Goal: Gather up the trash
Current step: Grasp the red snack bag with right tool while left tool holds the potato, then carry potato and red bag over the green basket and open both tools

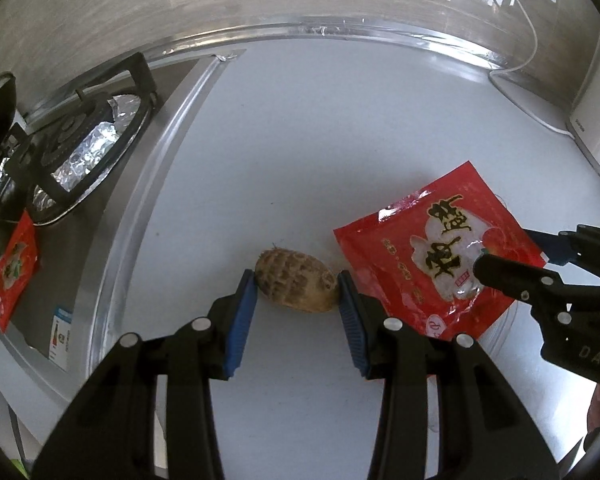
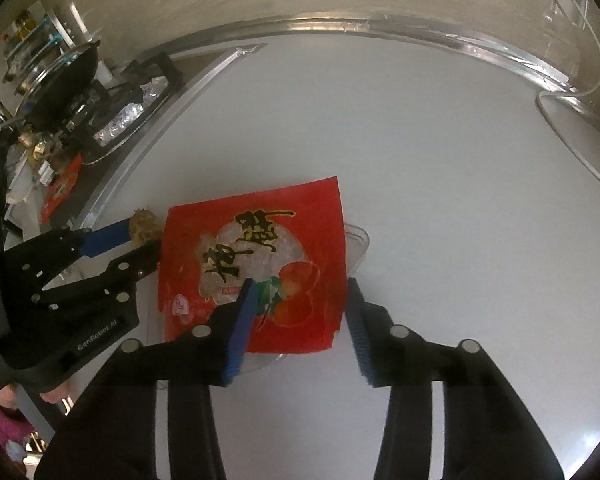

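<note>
A brown, scaly taro-like root (image 1: 296,286) lies on the white counter (image 1: 300,140), and my left gripper (image 1: 298,276) is shut on it, one blue pad against each end. To its right, a red snack packet (image 1: 432,256) rests on a clear plastic container (image 2: 358,240). My right gripper (image 2: 300,286) straddles the packet's (image 2: 260,216) right part. Its left fingertip sits on the printed face and its right pad stands just off the packet's right edge, so the jaws are not closed on it. The right wrist view shows the left gripper (image 2: 144,236) holding the root (image 2: 144,222).
A gas stove with foil-lined burners (image 1: 88,148) borders the counter on the left, with a second red packet (image 1: 14,268) on it and a wok (image 2: 68,76) behind. At the far right stands a white appliance (image 1: 596,120) with a cable. A wall with metal trim closes the back.
</note>
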The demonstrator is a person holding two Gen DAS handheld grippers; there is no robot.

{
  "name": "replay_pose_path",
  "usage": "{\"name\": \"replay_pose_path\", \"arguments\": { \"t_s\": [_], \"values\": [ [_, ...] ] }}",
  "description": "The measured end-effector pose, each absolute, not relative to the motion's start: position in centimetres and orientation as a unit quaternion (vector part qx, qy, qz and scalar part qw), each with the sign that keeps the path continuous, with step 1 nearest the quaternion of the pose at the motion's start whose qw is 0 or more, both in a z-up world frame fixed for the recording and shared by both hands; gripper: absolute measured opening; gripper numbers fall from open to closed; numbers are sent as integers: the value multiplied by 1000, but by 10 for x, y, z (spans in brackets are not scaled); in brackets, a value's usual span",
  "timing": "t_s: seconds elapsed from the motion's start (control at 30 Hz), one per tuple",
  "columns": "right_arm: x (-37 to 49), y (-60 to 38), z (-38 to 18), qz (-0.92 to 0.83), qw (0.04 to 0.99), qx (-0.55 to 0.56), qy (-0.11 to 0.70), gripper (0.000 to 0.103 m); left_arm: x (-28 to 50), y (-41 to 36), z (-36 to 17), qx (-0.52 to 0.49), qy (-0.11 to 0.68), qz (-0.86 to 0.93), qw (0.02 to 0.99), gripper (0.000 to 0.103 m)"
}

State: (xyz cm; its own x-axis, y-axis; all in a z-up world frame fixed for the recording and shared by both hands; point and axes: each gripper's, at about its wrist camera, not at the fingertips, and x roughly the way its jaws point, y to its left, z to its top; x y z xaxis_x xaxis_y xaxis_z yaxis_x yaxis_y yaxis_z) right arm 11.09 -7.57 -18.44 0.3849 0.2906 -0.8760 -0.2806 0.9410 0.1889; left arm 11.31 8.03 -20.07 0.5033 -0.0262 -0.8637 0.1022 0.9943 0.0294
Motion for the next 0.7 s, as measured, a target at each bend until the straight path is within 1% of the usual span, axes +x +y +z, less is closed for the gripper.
{"name": "replay_pose_path", "arguments": {
  "t_s": [0.07,0.13,0.2,0.27,0.33,0.57,0.7],
  "values": [
    [109,-78,-183,168,834,4,525,33,114,81,-201,38,496,-38,866,41],
    [109,-83,-182,164,837,7,522,20,113,81,-200,38,496,-38,867,41],
    [109,-88,-182,161,839,13,520,14,113,81,-200,39,496,-38,867,41],
    [109,-91,-181,163,839,23,519,12,113,81,-200,39,496,-39,867,41],
    [108,-92,-176,161,846,19,509,4,112,81,-200,39,496,-40,867,41],
    [103,-96,-154,156,860,15,485,2,112,84,-198,24,499,-46,865,41],
    [90,-98,-133,150,872,19,467,2,105,88,-186,18,485,-52,873,41]
  ]
}}
